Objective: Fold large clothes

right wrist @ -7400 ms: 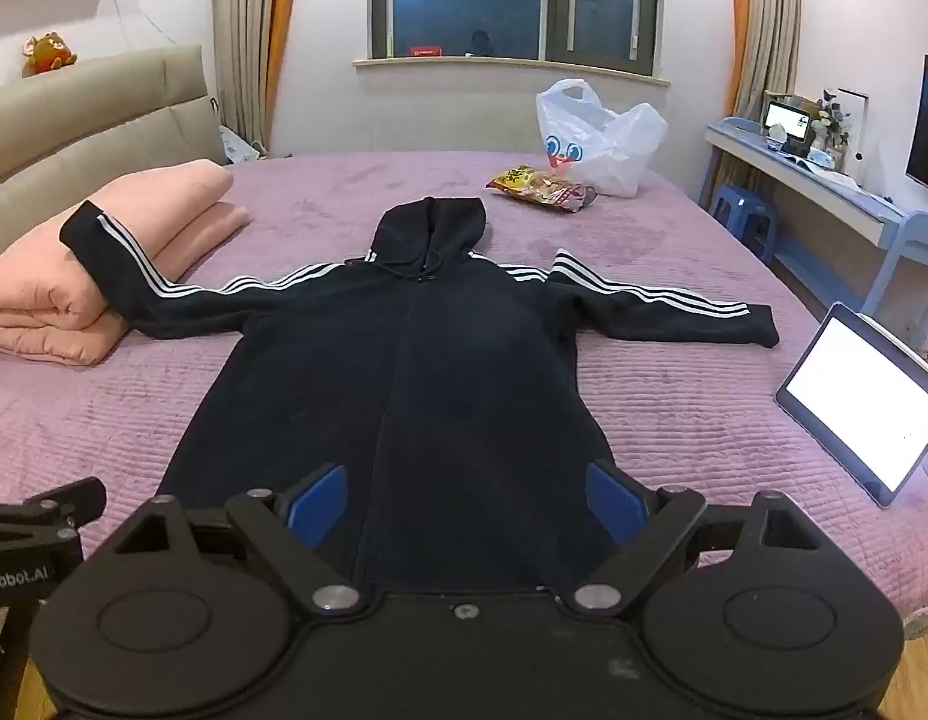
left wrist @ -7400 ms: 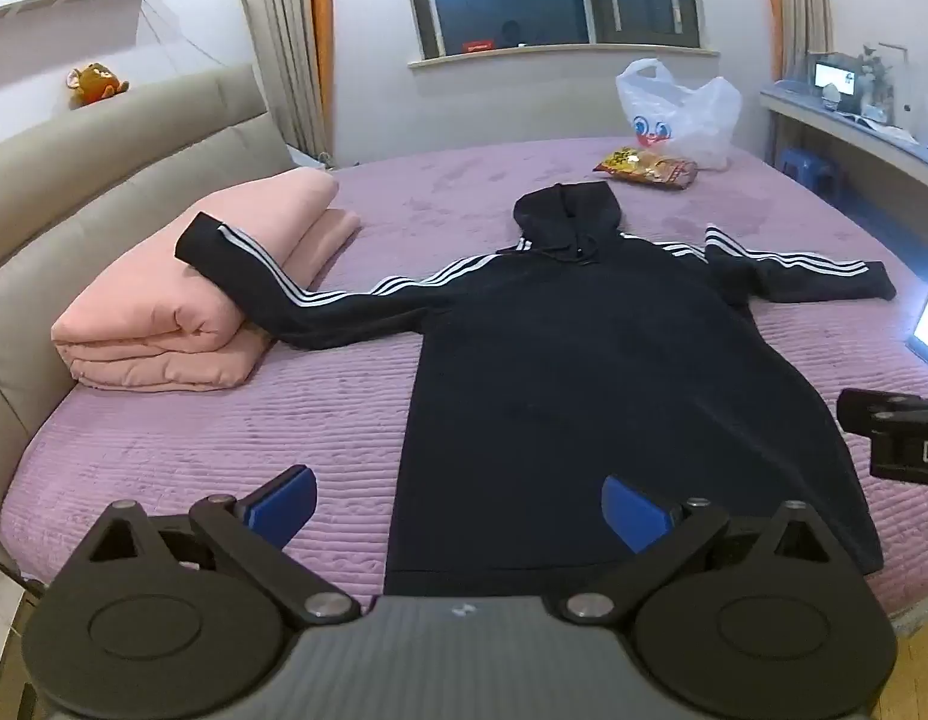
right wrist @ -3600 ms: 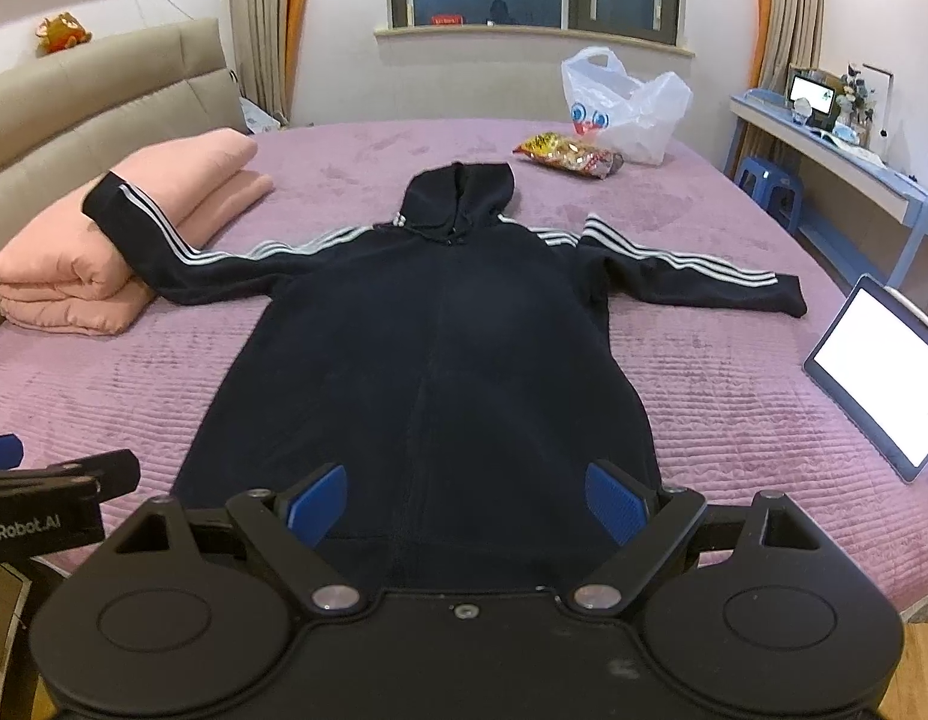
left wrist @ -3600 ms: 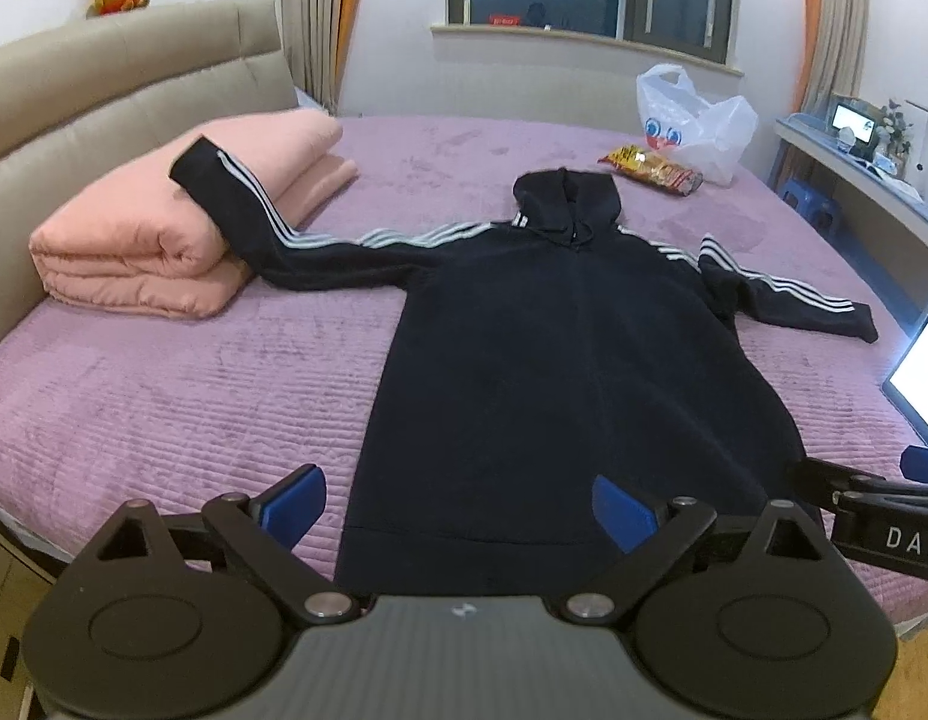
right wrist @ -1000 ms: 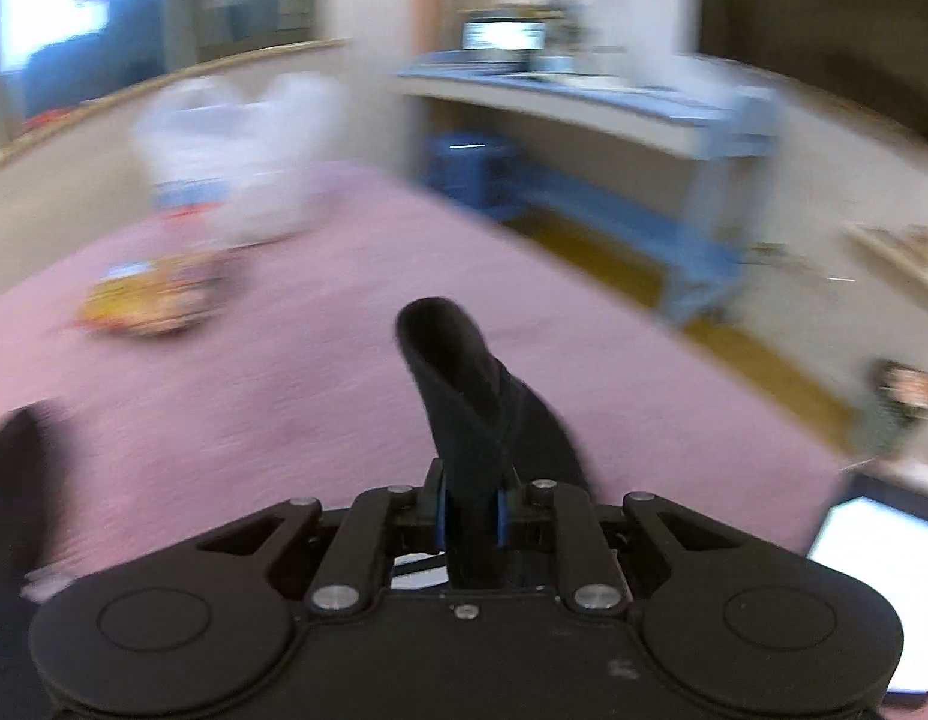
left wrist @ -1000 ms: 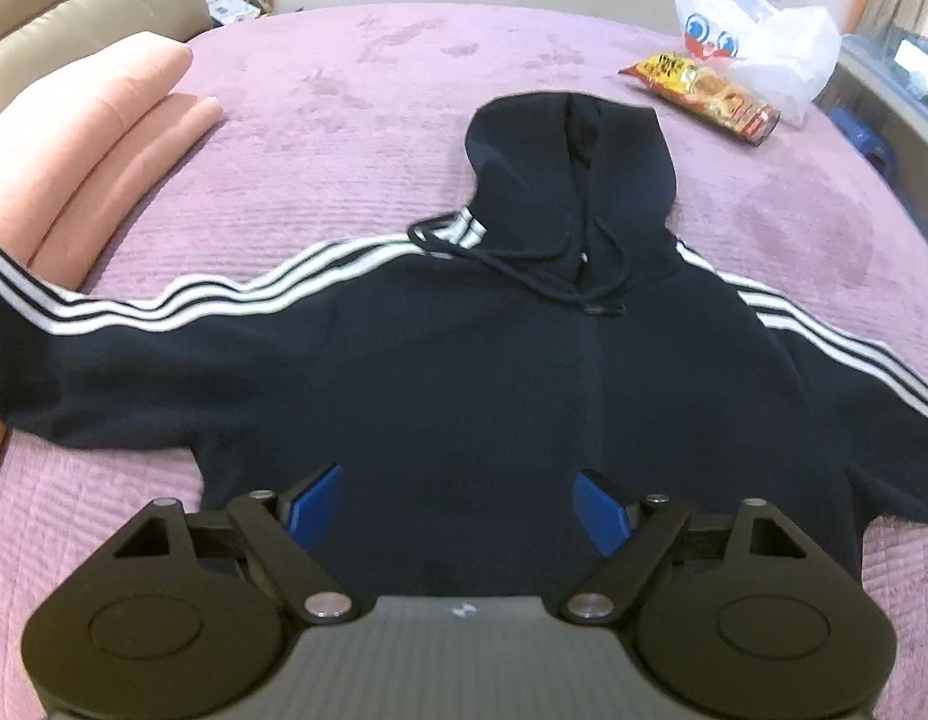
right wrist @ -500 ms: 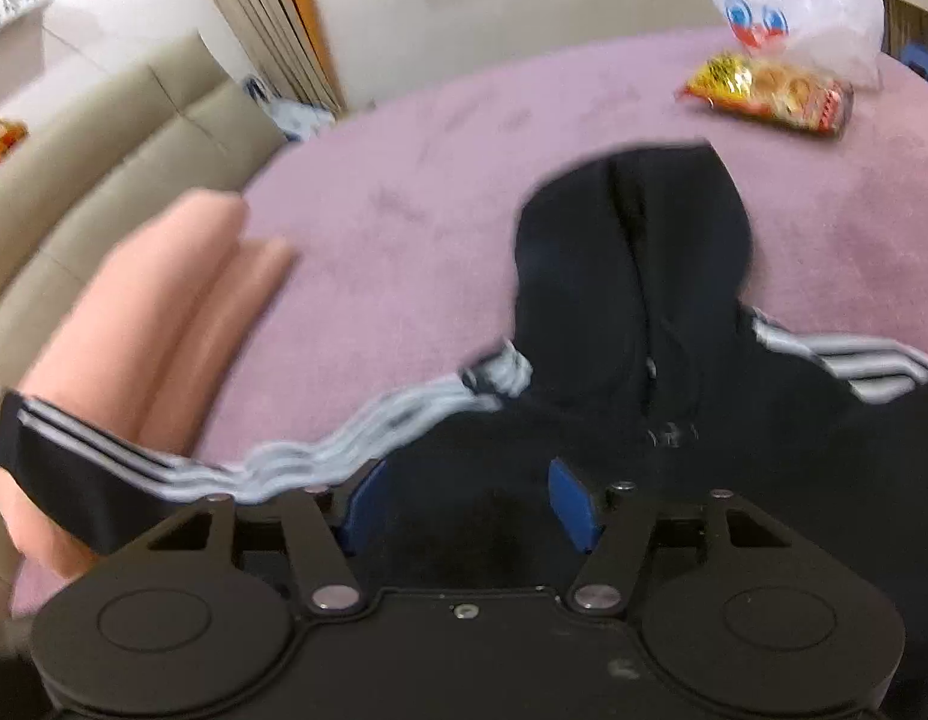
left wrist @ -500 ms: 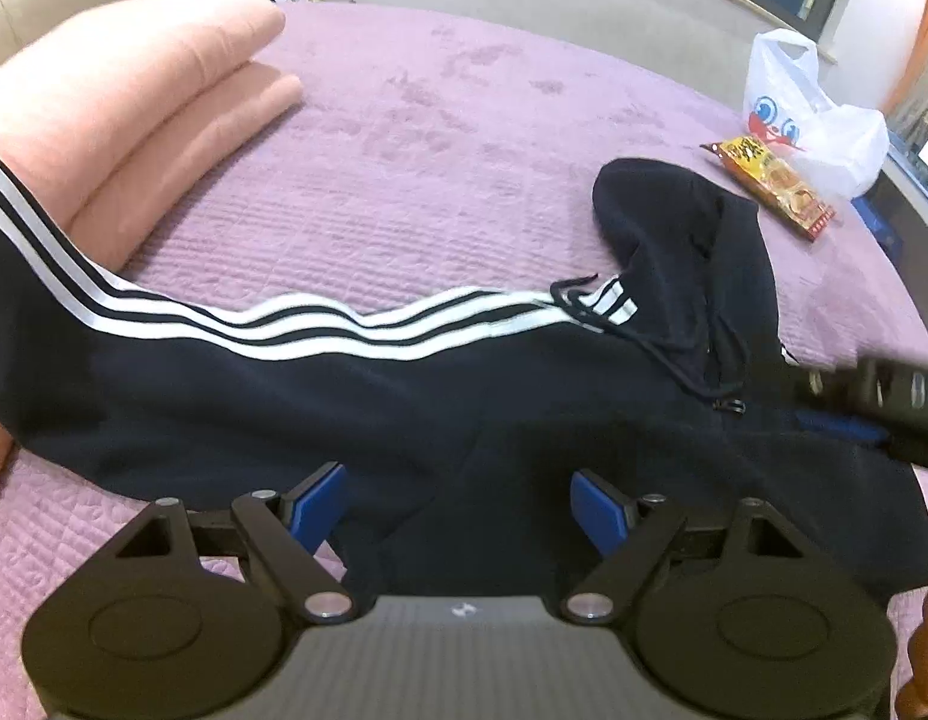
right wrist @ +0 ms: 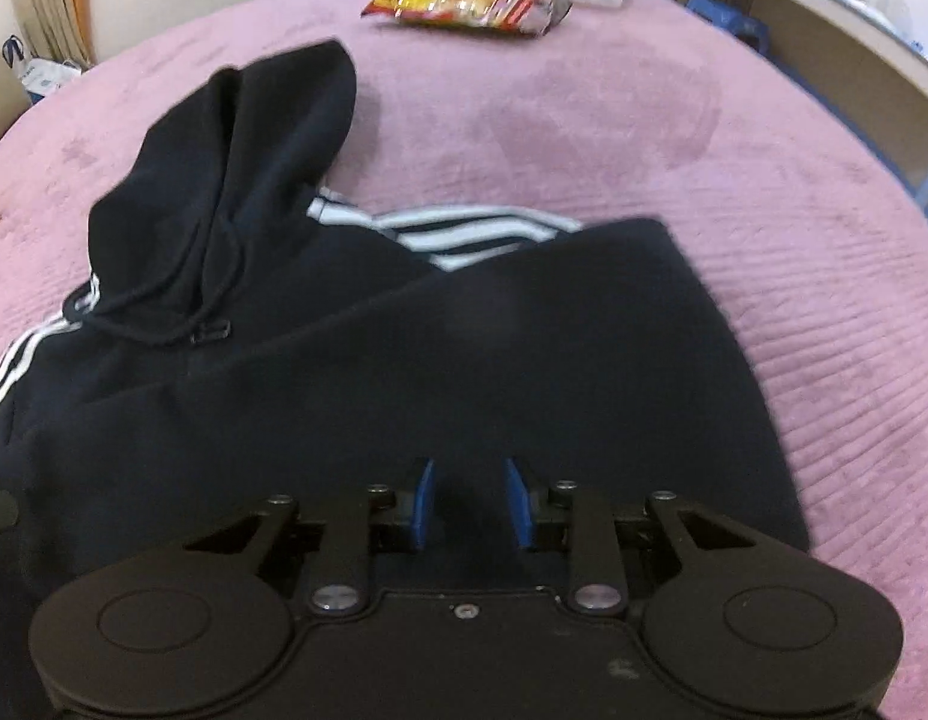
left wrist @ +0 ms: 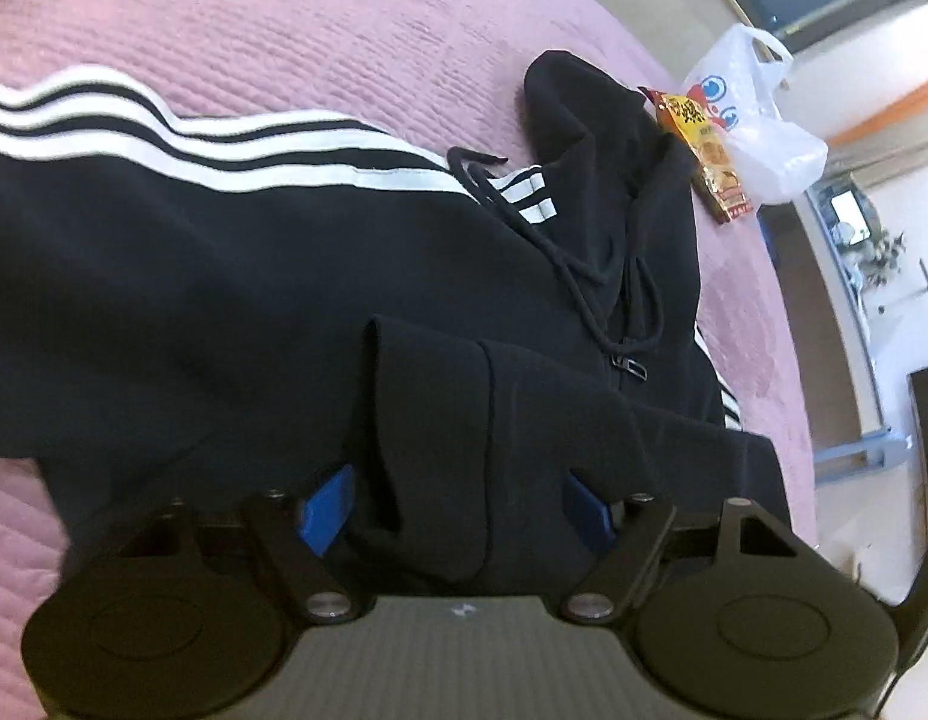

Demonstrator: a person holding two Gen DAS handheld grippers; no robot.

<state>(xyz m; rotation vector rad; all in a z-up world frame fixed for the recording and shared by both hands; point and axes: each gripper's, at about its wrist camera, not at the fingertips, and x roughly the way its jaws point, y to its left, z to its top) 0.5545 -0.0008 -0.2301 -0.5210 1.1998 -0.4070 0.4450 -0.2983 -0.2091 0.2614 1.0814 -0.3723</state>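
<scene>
Black fleece is what you are working with: the hoodie lies flat on the purple bed, its right sleeve already laid across the chest, below the hood. That sleeve could slide back off the chest if you drag a pad across it, and the drawstring just below the hood could snag a finger. Your left hand-held gripper is spread wide, with bunched fabric lying between its blue pads but not pinched. Your right hand-held gripper hovers over the folded sleeve, pads partly apart and holding nothing. A snack packet lies beyond the hood, well apart.
</scene>
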